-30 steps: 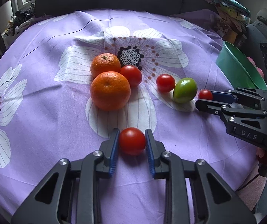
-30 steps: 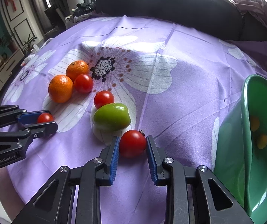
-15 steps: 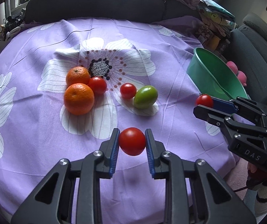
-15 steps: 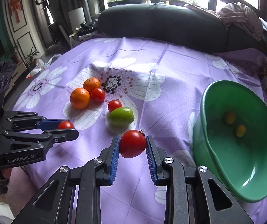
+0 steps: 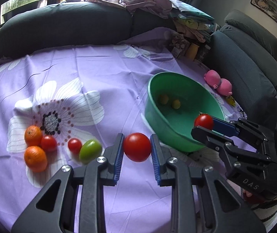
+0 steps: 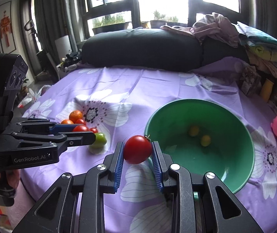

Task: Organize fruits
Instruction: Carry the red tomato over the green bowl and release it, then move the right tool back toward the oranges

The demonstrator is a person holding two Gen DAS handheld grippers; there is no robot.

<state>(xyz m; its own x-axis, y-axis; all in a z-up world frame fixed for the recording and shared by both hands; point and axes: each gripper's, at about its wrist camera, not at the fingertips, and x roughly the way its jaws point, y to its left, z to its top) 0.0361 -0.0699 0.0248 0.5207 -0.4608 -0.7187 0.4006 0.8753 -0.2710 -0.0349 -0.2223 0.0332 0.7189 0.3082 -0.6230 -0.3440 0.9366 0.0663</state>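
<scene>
My left gripper (image 5: 137, 151) is shut on a red tomato (image 5: 137, 147), held above the purple cloth left of the green bowl (image 5: 157, 124). My right gripper (image 6: 137, 152) is shut on another red tomato (image 6: 137, 149), held at the bowl's (image 6: 241, 176) near left rim; it also shows in the left wrist view (image 5: 203, 121) over the rim. Two small yellow fruits (image 6: 199, 136) lie in the bowl. On the cloth lie two oranges (image 5: 34, 147), two red tomatoes (image 5: 60, 144) and a green tomato (image 5: 90, 150).
A pink pig toy (image 5: 218, 82) lies beyond the bowl at the right. A dark sofa (image 5: 64, 25) with piled clothes (image 6: 225, 29) runs behind the table. The table's edge falls away close in front of both grippers.
Both grippers have lifted their tomatoes off the cloth and moved right toward the green bowl. The right gripper's tomato is now at the bowl's rim.
</scene>
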